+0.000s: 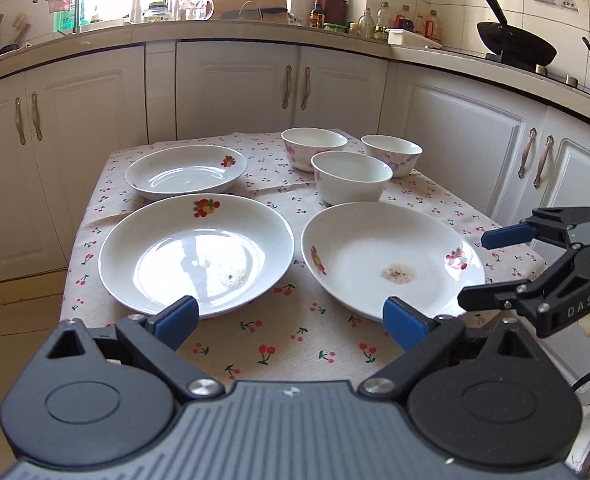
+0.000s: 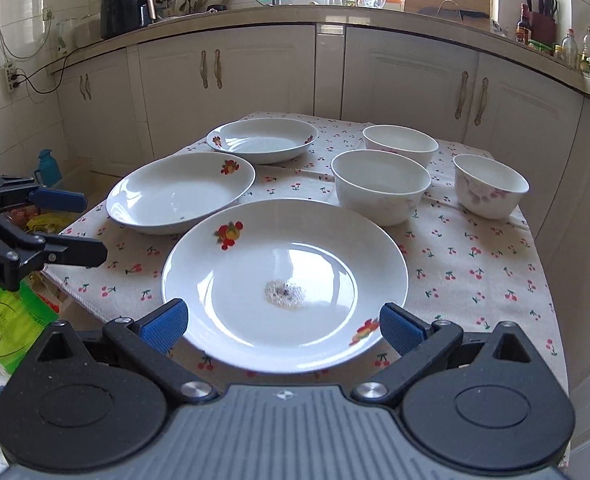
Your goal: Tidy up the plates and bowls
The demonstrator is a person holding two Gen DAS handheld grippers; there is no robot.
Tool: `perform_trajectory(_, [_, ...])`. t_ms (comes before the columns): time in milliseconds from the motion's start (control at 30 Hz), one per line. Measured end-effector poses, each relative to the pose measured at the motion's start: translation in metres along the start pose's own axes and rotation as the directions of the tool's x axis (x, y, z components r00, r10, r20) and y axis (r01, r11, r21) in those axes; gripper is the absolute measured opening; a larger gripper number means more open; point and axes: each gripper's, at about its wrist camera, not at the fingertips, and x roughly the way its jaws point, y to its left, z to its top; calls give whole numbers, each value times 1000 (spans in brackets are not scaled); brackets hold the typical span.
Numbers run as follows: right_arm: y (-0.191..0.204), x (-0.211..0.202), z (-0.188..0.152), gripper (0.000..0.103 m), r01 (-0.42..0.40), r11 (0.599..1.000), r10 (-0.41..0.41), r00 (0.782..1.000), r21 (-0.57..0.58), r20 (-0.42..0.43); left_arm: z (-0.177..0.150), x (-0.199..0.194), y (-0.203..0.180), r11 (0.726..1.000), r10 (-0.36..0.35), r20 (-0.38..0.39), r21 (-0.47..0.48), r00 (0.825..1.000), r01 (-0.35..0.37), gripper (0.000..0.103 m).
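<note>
Three white plates with fruit prints lie on the cherry-print tablecloth (image 1: 295, 344). A stained plate (image 2: 285, 248) is nearest my right gripper (image 2: 283, 325), which is open, its blue pads to either side of the plate's near part without pressing it. The same stained plate (image 1: 391, 248) is at the near right in the left wrist view, a second plate (image 1: 197, 252) at the near left and a third plate (image 1: 187, 172) behind. Three white bowls (image 1: 351, 180) cluster at the back right. My left gripper (image 1: 291, 322) is open over the cloth, with nothing between its fingers.
The other gripper shows at each view's edge: the right gripper (image 1: 473, 268) and the left gripper (image 2: 93, 227). White cabinets (image 1: 235, 92) and a crowded counter ring the small table. A wok (image 1: 515, 44) sits at the far right. Bags (image 2: 11, 320) lie left of the table.
</note>
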Motion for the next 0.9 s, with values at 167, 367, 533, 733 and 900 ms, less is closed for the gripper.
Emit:
perform_trajectory(167, [-3,-1,-16,103,-32,999,31,999,-20,-33,6,6,-8,1000,-23,-5,7,1000,23,98])
perform_trajectory(367, [-6,14,-24,103,-28,999,27,998,-18,-56,14,14,-13,999,-44,-25,8,999,44,98])
perform_trajectory(533, [-8,26,-23,103,-32,999,29,998,-39,-61,24,25,-17,997,-50,-61,56,997,54,98])
perform_trajectory(733, [-9,38,-21,103,-42,997,38,997,-61,-65,45,47,-19,987,-97,-124,116,988,112,98])
perform_trajectory(900, [-9,42,-21,103,-45,997,40,997,-70,-70,64,67,-23,974,-135,-151,161,979,159,98])
